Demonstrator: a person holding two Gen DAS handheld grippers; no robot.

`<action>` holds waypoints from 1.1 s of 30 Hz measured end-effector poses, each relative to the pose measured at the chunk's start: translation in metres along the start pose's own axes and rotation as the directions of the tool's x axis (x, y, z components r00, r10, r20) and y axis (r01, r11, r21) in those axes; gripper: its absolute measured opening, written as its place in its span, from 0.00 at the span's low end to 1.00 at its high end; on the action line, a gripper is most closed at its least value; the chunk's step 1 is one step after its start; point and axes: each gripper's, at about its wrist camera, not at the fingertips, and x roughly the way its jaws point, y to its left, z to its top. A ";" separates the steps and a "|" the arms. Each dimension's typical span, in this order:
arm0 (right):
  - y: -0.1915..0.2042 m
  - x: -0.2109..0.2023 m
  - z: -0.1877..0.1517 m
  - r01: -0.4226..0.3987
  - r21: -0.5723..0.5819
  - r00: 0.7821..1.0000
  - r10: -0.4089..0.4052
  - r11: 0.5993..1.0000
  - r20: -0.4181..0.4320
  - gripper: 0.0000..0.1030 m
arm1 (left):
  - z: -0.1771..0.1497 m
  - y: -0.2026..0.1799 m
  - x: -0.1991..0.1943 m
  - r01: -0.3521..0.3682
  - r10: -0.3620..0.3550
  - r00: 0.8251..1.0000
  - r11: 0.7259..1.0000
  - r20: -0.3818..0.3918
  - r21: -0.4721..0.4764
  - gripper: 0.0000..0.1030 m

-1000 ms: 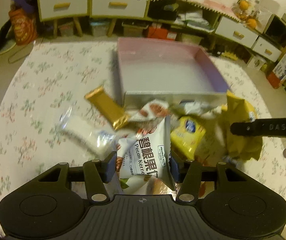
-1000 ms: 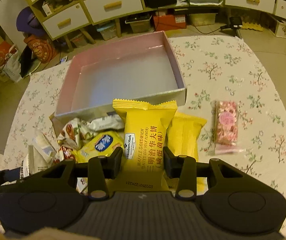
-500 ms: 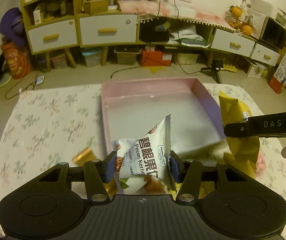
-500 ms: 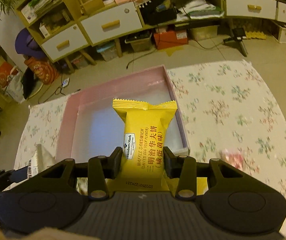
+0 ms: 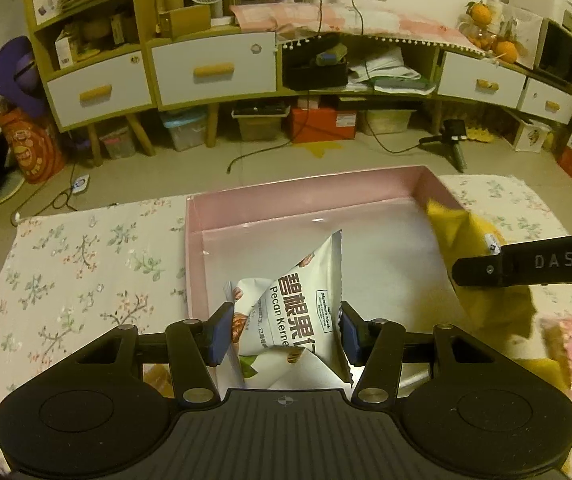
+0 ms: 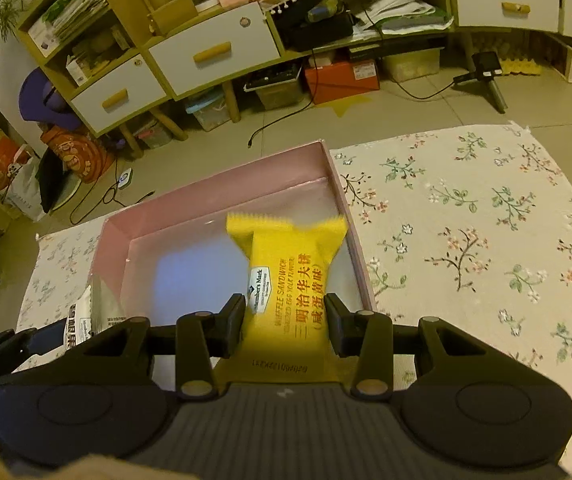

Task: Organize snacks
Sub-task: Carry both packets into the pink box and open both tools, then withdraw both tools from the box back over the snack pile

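Observation:
My left gripper (image 5: 284, 330) is shut on a white pecan kernel packet (image 5: 294, 312) and holds it above the near left part of the pink box (image 5: 306, 188), whose white floor is bare. My right gripper (image 6: 284, 318) is shut on a yellow waffle sandwich packet (image 6: 288, 280) over the box's right side (image 6: 214, 188). In the left wrist view that yellow packet (image 5: 482, 280) and the right gripper's black finger (image 5: 526, 264) show at the right. The white packet (image 6: 86, 320) appears at the lower left of the right wrist view.
The box sits on a floral tablecloth (image 6: 466, 240). A pink snack packet (image 5: 566, 344) lies on the cloth at the right, and a golden wrapper (image 5: 156, 376) peeks out under my left gripper. Beyond the table edge are the floor, cables, a small tripod (image 5: 456, 140) and drawer cabinets (image 5: 214, 68).
Both grippers carried their packets forward from the snack pile to over the pink box. The pile has dropped out of sight below. Both grips are unchanged.

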 end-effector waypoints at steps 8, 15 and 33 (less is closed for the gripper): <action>0.004 0.008 0.002 -0.011 -0.018 1.000 0.011 1.000 0.005 0.33 | 0.002 -0.001 0.018 -0.024 0.024 1.000 1.000 0.007 0.012 0.52; 0.002 0.004 0.003 -0.010 -0.002 1.000 0.010 1.000 0.004 0.47 | 0.000 -0.003 0.017 -0.021 0.021 1.000 1.000 0.005 0.016 0.72; 0.004 -0.035 -0.005 0.010 -0.014 1.000 -0.010 1.000 0.027 0.67 | -0.012 -0.007 -0.027 -0.016 0.016 1.000 1.000 0.012 0.027 0.84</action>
